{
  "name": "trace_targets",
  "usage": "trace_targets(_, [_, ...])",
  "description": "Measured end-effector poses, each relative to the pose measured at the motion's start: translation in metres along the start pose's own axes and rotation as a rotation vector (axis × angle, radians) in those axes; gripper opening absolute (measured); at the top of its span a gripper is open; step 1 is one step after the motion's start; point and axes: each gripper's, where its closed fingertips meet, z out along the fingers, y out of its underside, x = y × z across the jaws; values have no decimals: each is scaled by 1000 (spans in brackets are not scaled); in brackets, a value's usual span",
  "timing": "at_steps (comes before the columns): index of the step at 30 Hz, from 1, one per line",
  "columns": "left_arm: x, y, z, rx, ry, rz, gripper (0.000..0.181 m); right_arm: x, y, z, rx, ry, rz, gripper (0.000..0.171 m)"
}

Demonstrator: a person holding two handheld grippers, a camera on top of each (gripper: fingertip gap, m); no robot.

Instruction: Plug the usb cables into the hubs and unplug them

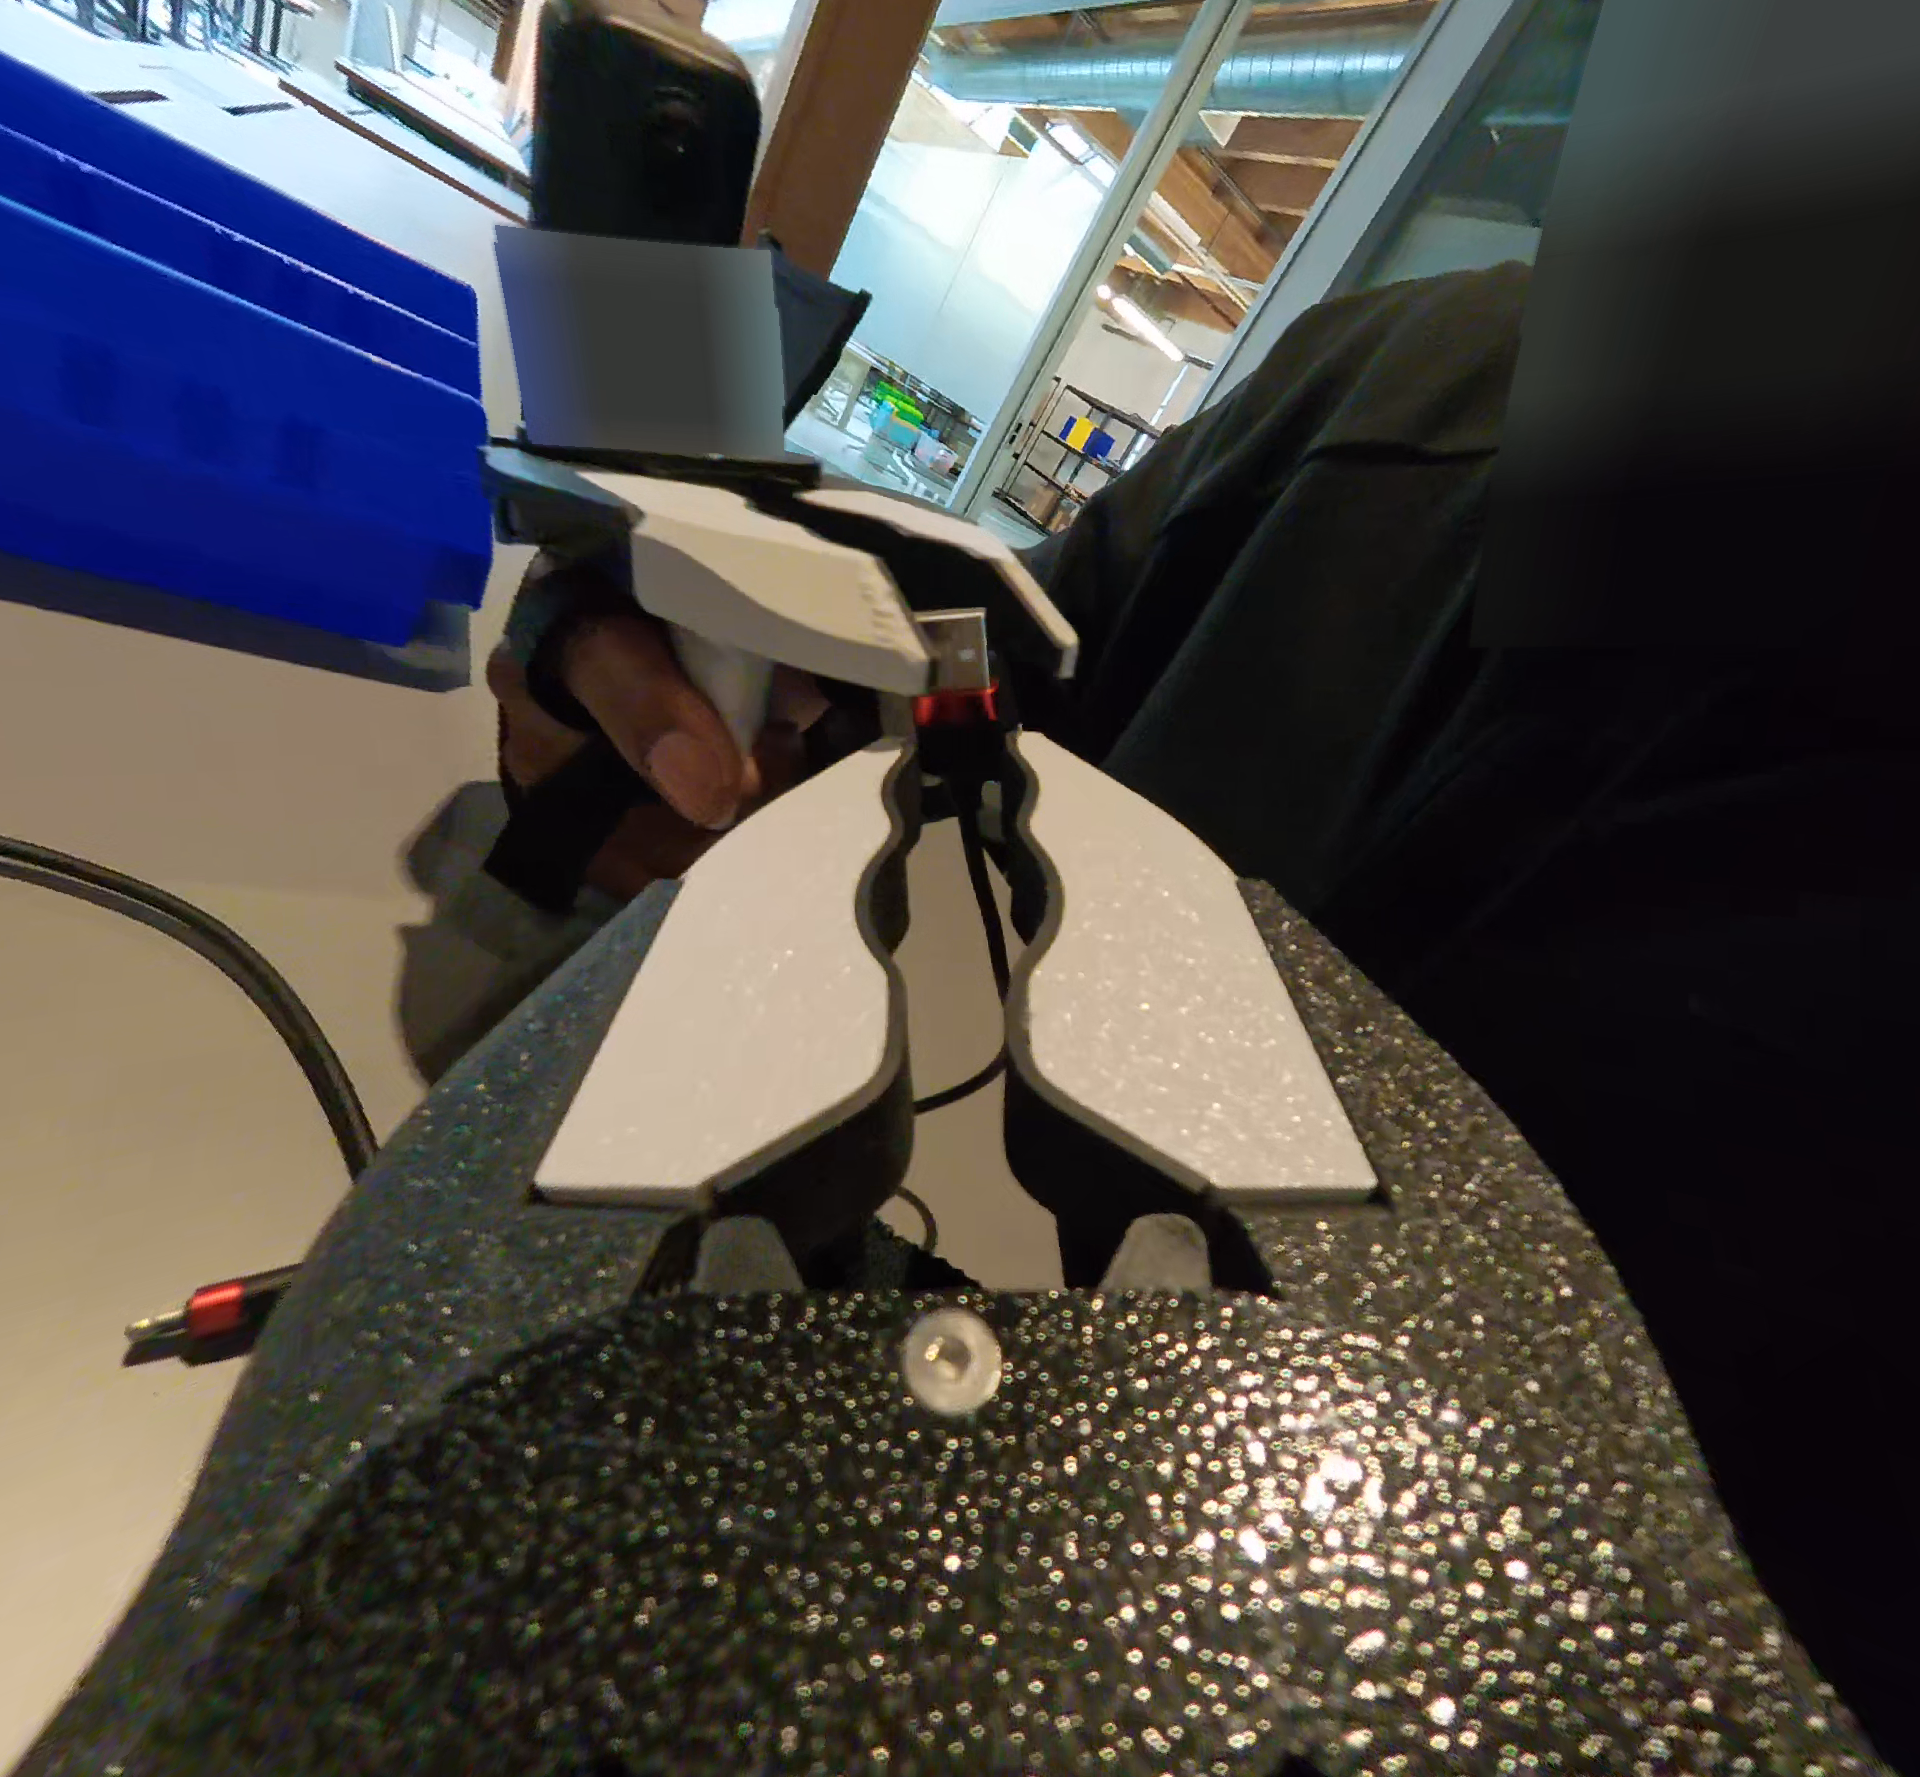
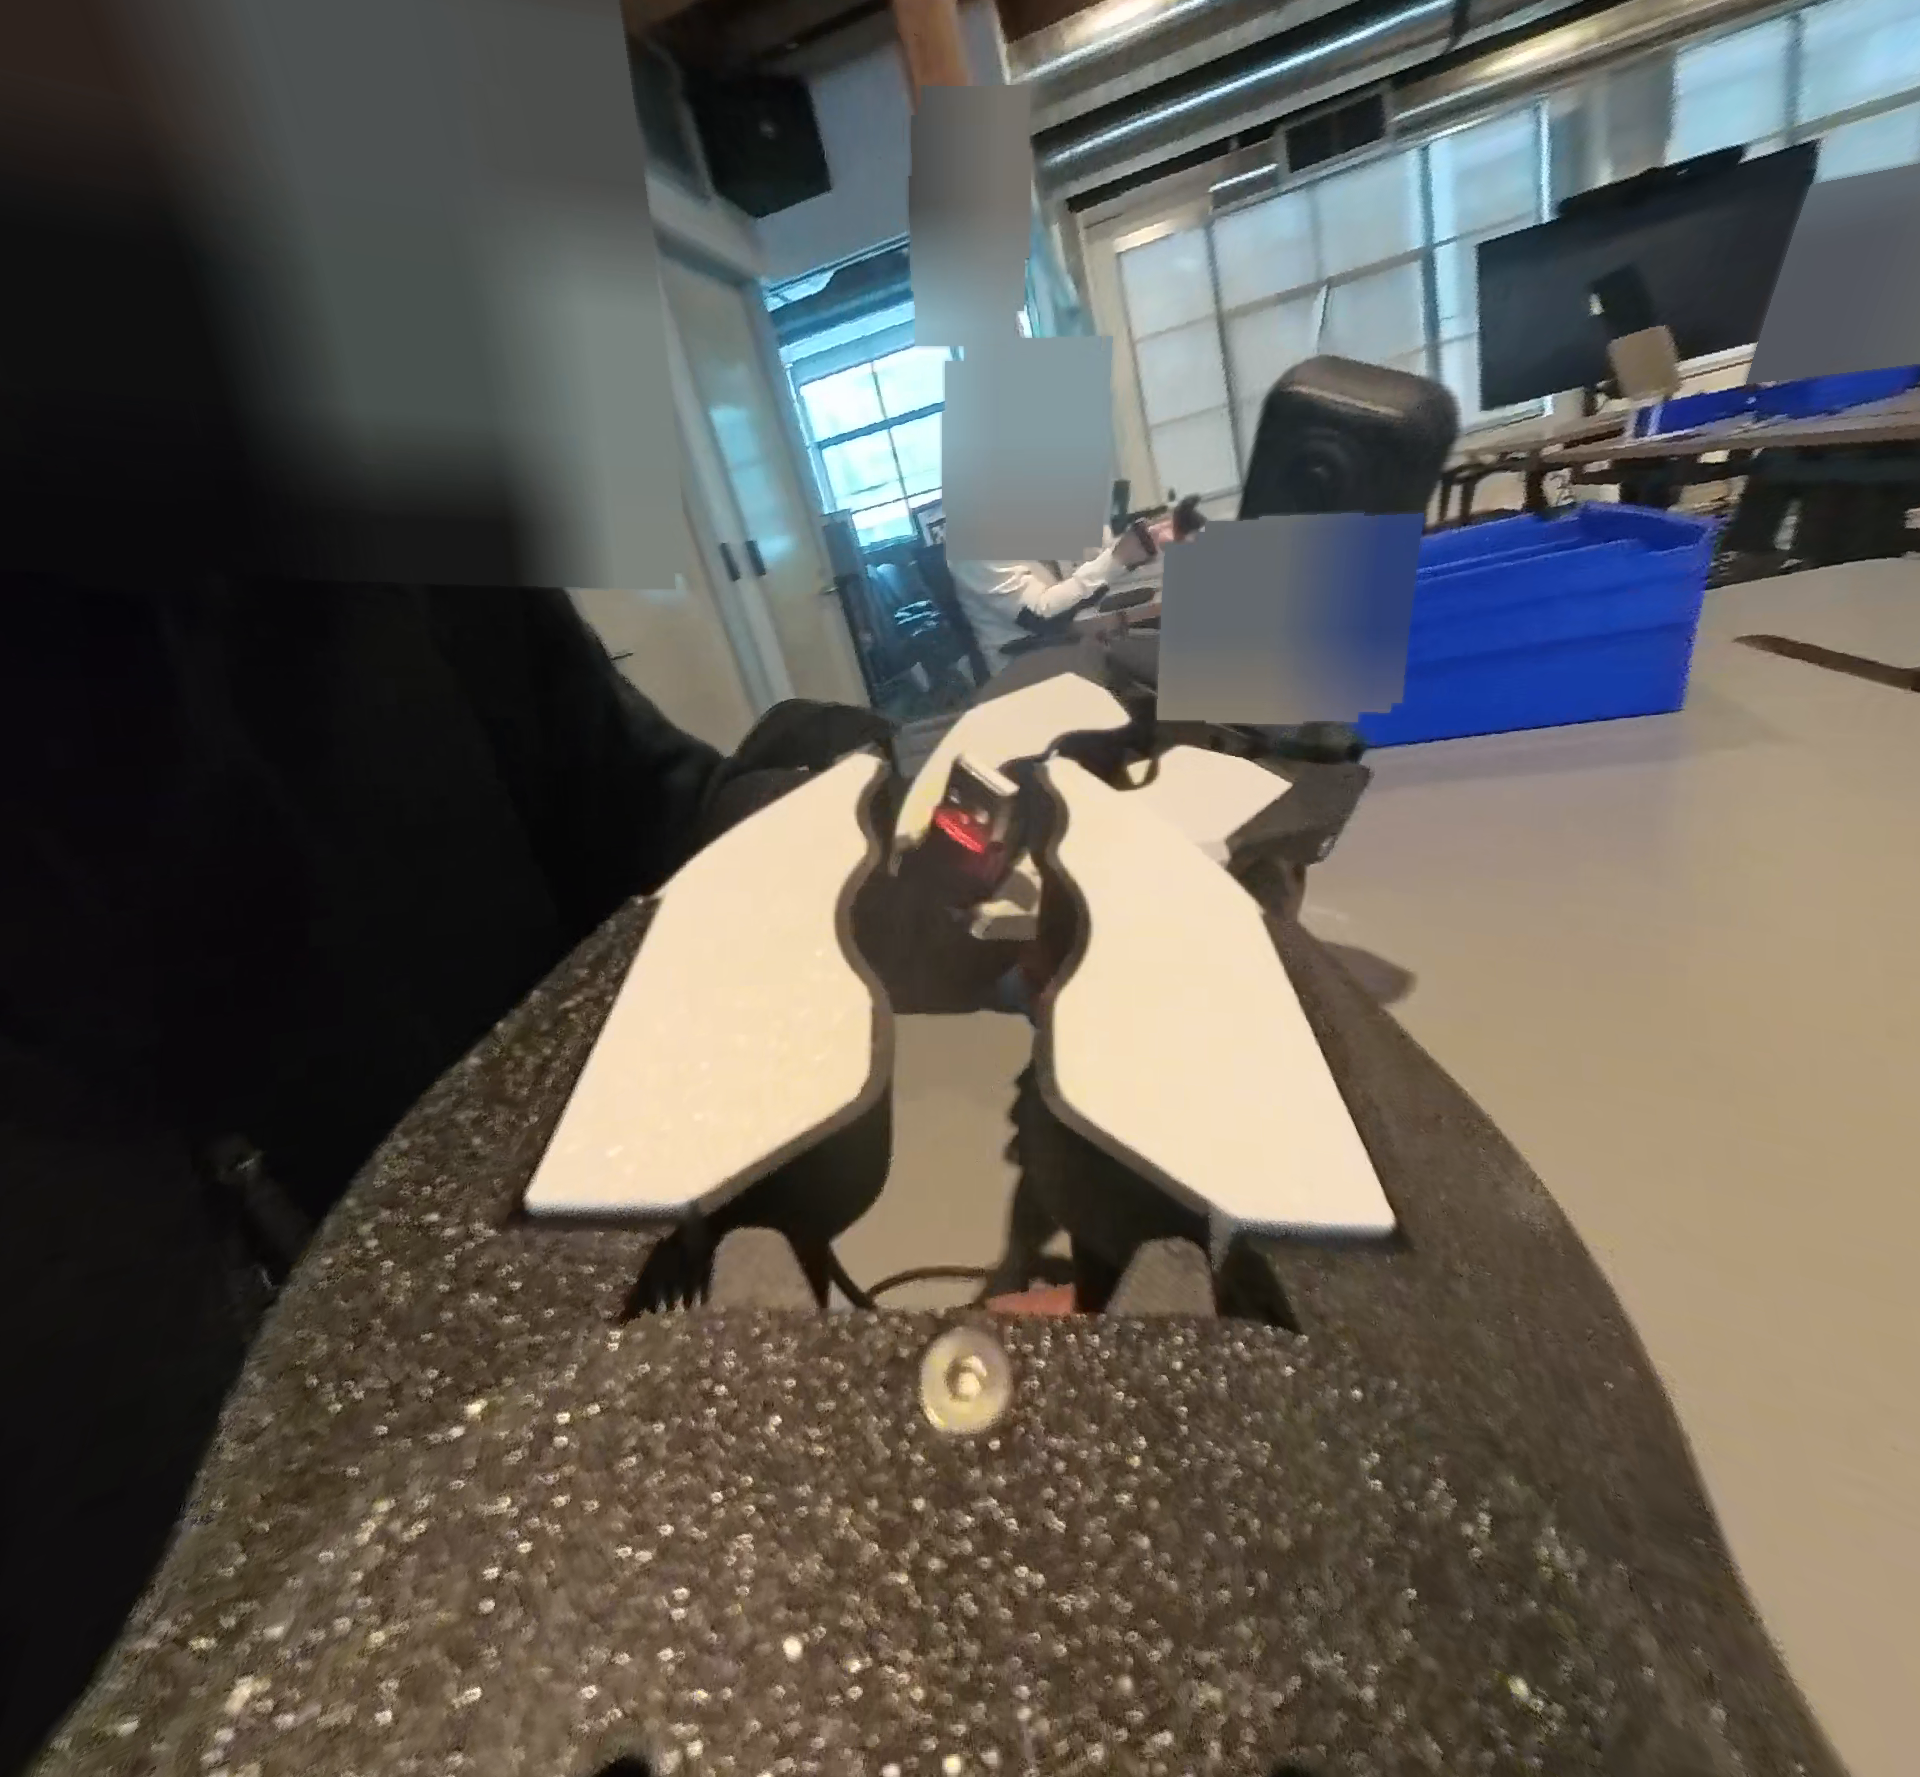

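Observation:
My left gripper [image 1: 961, 756] is shut on the black housing of a USB plug [image 1: 954, 662] with a red collar. The plug's metal end points up, and its thin black cable [image 1: 987, 906] hangs down between my fingers. My right gripper [image 2: 961, 782] comes in from the left in the left wrist view [image 1: 977, 647], with its fingers on either side of the plug's metal end. I cannot tell whether they press on it. In the right wrist view the red-collared plug [image 2: 971, 818] sits between my fingertips, with the left gripper's fingers [image 2: 1195, 792] behind. No hub is in view.
A second red-collared USB plug [image 1: 203, 1306] and a thick black cable [image 1: 260, 979] lie on the grey table [image 1: 156, 1104]. A blue bin [image 1: 208, 377] stands at the table's far side, also in the right wrist view [image 2: 1538, 626]. The person's dark clothing [image 1: 1351, 584] is close by.

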Motion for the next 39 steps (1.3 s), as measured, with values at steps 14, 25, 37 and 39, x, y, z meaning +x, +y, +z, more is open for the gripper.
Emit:
trace_targets(14, [-31,-11,-18,68,-211,0,14,36,-2,-8,0,224,0,12])
trace_targets(25, [-53,-48,-42,113,-682,431,13,80,-28,-48,306,530,184,12])
trace_targets(37, [-49,-64,-44,117,-824,599,31,79,-43,-67,595,455,366,14])
trace_targets(39, [-44,-76,-61,204,-850,604,29,78,-47,-70,637,418,392,12])
